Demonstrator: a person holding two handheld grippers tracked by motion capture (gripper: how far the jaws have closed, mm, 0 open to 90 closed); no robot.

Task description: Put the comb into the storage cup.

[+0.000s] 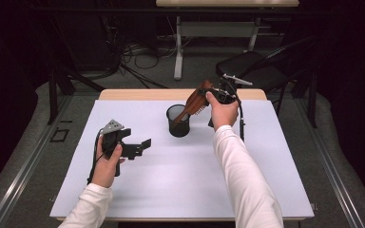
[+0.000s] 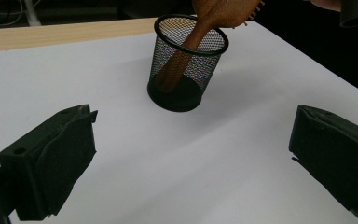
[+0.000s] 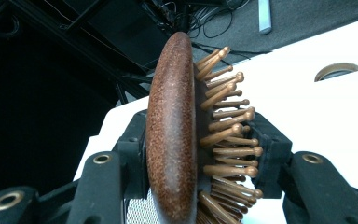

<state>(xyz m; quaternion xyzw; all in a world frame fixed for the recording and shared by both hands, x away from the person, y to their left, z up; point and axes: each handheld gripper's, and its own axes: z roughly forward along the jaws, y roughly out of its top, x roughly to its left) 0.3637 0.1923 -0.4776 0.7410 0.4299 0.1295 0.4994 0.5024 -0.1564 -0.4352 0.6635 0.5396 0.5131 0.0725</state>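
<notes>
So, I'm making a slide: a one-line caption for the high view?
Right hand-held gripper lowers a wooden hairbrush, handle first, into a black mesh cup; left hand-held gripper waits open.

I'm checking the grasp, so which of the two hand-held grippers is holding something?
The right hand-held gripper: its jaws clamp the wooden hairbrush, whose handle dips into the mesh cup. The left hand-held gripper is open, holding nothing.

My sleeves are white; each black gripper trails a black cable, brass screws on the jaws.
</notes>
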